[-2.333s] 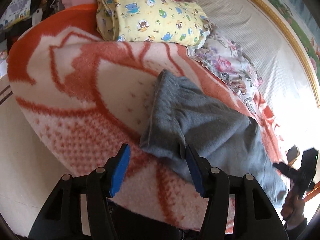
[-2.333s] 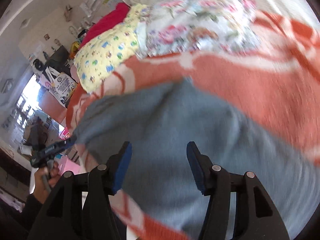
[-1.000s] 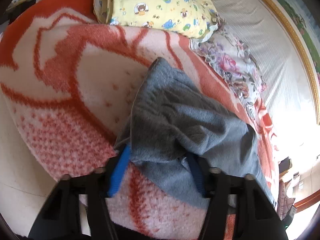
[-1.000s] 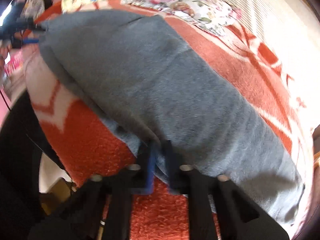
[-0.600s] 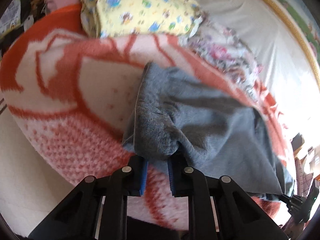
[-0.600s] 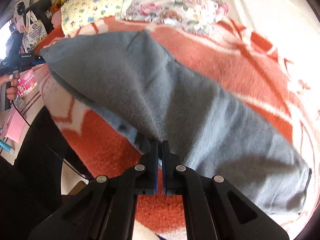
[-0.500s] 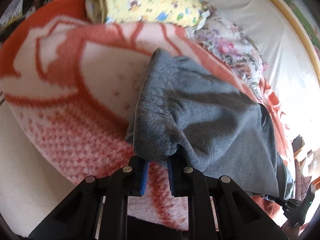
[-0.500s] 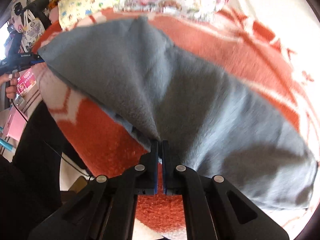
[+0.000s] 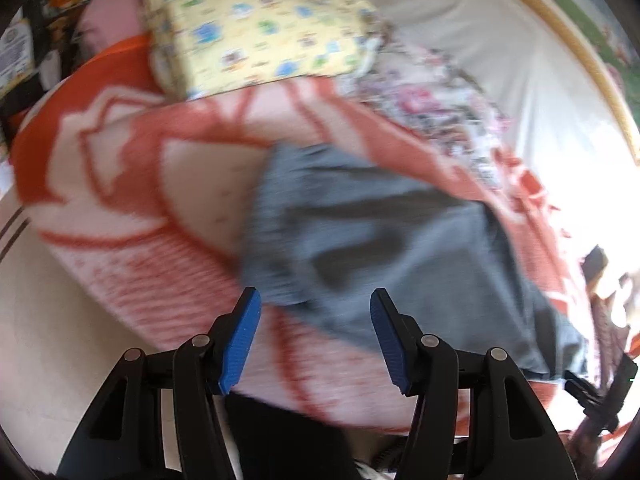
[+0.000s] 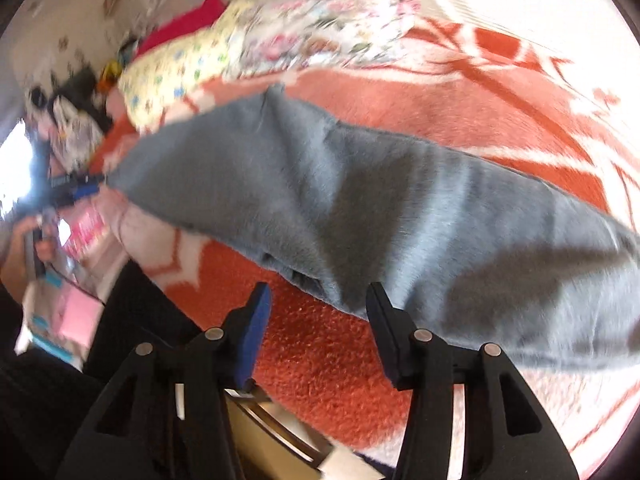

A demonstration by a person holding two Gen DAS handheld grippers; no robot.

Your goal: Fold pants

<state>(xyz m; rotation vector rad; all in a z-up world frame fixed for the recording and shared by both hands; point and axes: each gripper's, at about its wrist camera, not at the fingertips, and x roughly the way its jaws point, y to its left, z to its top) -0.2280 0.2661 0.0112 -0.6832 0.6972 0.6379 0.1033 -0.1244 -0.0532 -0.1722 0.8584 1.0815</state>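
1. We count one pair of grey pants [image 9: 400,248], lying lengthwise on one orange-and-white blanket [image 9: 132,208] that covers the bed.
2. In the right wrist view the pants [image 10: 360,200] run from upper left to lower right across the blanket [image 10: 460,104]; one long edge is doubled, with a second layer showing beneath it near the middle.
3. We count two grippers. The left gripper [image 9: 315,336] has its jaws spread wide and holds nothing. Its two blue pads sit just short of the near edge of the pants, one at either side of a bunched fold, and we see no contact.
4. The right gripper [image 10: 318,330] also has its jaws spread wide and holds nothing. The lower edge of the pants lies just beyond the gap between its pads.
5. Each gripper shows in the other view: the right gripper at the far end of the pants in the left view [image 9: 600,396], the left gripper at the far left in the right view [image 10: 76,188], too blurred to read its jaws there.
6. Behind the pants we count three folded items: one yellow printed quilt [image 9: 256,28], one floral cloth [image 9: 432,100] just beside it, and one red cloth [image 10: 180,26] behind both.
7. Both views are blurred.
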